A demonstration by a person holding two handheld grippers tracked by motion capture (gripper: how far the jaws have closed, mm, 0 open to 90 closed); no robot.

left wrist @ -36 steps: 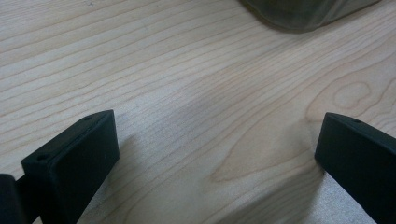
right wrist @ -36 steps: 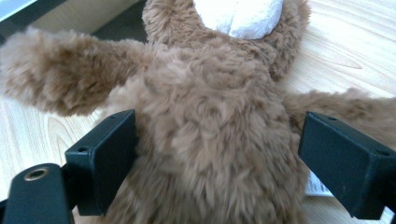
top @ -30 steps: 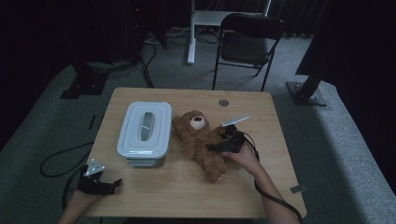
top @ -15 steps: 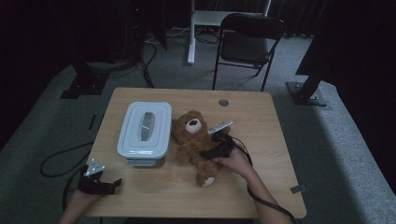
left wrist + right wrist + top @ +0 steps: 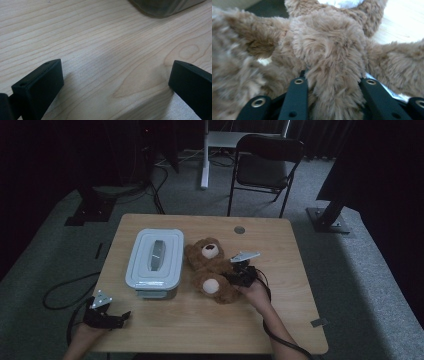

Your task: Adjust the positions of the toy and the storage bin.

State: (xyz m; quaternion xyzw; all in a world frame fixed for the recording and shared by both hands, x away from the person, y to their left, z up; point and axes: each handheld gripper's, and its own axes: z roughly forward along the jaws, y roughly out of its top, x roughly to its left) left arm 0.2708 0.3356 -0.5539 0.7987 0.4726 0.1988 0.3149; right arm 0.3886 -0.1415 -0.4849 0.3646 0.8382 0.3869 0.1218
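Observation:
A brown teddy bear [image 5: 207,265] lies on its back in the middle of the wooden table [image 5: 215,325], just right of a white lidded box [image 5: 154,257]. My right gripper [image 5: 231,278] comes in from the bear's right side. Its jaws have just been closing, and in the right gripper view both black pads [image 5: 297,93] press into the fur of the teddy bear [image 5: 324,45], with its body bulging between them. My left gripper [image 5: 121,316] rests open on the table near the front left corner. Bare wood lies between its jaws in the left gripper view [image 5: 117,85].
A corner of the white box [image 5: 165,6] shows ahead of the left jaws. A small round grommet [image 5: 239,229] sits near the table's far edge. A black folding chair [image 5: 267,165] stands behind the table, and cables trail on the grey floor at the left.
My right gripper moved left into the teddy bear and its jaws closed on the bear's body. The left gripper has stayed where it was.

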